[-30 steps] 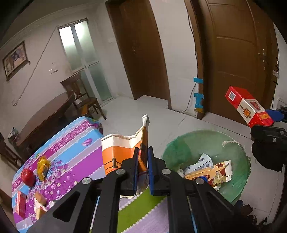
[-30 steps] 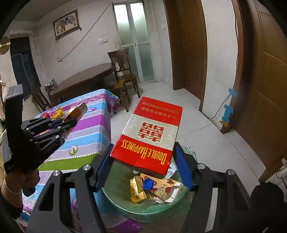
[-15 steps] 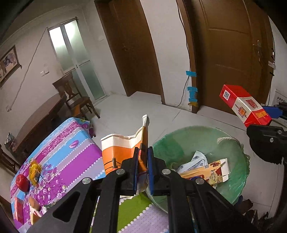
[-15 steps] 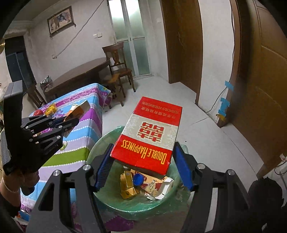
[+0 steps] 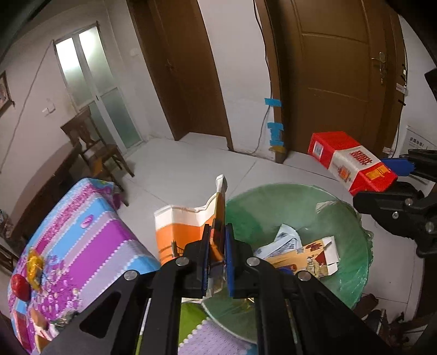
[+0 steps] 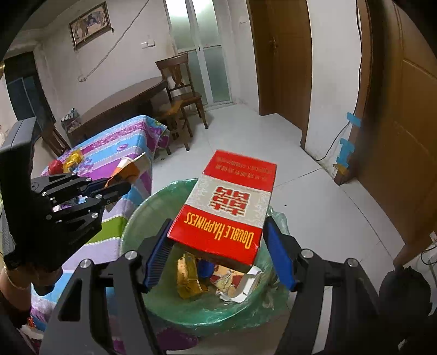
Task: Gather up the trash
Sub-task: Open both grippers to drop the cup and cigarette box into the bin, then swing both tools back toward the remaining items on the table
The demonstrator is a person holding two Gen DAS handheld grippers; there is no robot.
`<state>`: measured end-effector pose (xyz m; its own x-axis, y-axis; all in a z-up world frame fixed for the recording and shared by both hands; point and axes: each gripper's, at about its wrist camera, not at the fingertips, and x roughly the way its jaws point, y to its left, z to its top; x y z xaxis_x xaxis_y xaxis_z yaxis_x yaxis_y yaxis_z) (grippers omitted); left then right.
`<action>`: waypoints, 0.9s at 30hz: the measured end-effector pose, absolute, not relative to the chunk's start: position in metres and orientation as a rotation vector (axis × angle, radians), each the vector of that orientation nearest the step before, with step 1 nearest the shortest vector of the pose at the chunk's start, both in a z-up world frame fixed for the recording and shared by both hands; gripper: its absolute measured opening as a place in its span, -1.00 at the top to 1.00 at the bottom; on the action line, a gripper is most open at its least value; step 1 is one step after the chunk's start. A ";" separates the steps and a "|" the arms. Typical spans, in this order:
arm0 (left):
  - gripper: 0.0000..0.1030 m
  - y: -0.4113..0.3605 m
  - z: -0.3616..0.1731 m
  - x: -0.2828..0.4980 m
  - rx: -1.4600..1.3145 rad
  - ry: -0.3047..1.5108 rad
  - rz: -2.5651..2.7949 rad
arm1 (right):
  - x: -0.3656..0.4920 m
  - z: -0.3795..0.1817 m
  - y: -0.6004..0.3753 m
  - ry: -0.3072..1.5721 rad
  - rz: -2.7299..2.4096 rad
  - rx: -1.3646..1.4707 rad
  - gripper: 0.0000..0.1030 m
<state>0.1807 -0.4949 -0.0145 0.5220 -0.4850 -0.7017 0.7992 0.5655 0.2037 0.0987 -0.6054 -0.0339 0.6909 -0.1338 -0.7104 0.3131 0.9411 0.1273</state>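
While the red carton [image 6: 226, 207] hides bin [image 6: 136, 218] trash | right hand-held gripper [image 6: 218, 254] clamps it | left hand-held gripper [image 5: 217, 258] clamps orange carton [image 5: 180, 232]

A wooden chair [image 6: 180, 90] stands beside a dark round table [image 6: 123, 105]; a framed picture [image 6: 90, 23] hangs on the wall; blue tape strips [image 5: 274, 128] mark the door frame.

Worktop [image 5: 90, 232] under a striped purple, blue and green cloth, at eight o'clock in the left wrist view. On its far-left end, at nine o'clock: red apple [image 5: 19, 282], gold wrapper [image 5: 35, 266] just beside it. Pale tiled floor [image 6: 314, 207] beyond. Stood on the floor, against the worktop's edge: green-lined bin [image 6: 136, 218], scraps inside.
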 end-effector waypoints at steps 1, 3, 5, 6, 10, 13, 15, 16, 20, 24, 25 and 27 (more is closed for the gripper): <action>0.74 -0.497 -0.018 0.183 0.560 0.649 -0.816 | 0.100 -0.035 -0.607 0.775 -0.262 0.250 -0.27; 0.65 -0.498 -0.021 0.184 0.571 0.648 -0.810 | 0.099 -0.037 -0.611 0.775 -0.267 0.265 -0.27; 0.35 -0.497 -0.023 0.182 0.577 0.632 -0.801 | 0.096 -0.039 -0.616 0.769 -0.267 0.284 -0.27; 0.33 -0.496 -0.023 0.181 0.577 0.622 -0.800 | 0.094 -0.039 -0.618 0.766 -0.268 0.287 -0.27; 0.33 -0.494 -0.022 0.178 0.589 0.599 -0.785 | 0.086 -0.039 -0.621 0.755 -0.274 0.298 -0.27; 0.33 -0.492 -0.019 0.175 0.592 0.581 -0.777 | 0.082 -0.037 -0.622 0.748 -0.280 0.304 -0.27; 0.32 -0.490 -0.016 0.173 0.588 0.571 -0.772 | 0.081 -0.036 -0.622 0.744 -0.282 0.304 -0.27; 0.33 -0.488 -0.015 0.172 0.588 0.564 -0.767 | 0.079 -0.035 -0.622 0.741 -0.284 0.304 -0.27; 0.33 -0.482 -0.008 0.166 0.582 0.546 -0.748 | 0.074 -0.031 -0.620 0.723 -0.282 0.303 -0.27; 0.33 -0.467 0.001 0.159 0.567 0.530 -0.723 | 0.069 -0.027 -0.613 0.696 -0.268 0.302 -0.27; 0.33 -0.462 0.003 0.157 0.563 0.527 -0.719 | 0.068 -0.027 -0.611 0.692 -0.264 0.301 -0.27; 0.32 -0.452 0.008 0.153 0.553 0.517 -0.705 | 0.066 -0.024 -0.603 0.681 -0.253 0.294 -0.27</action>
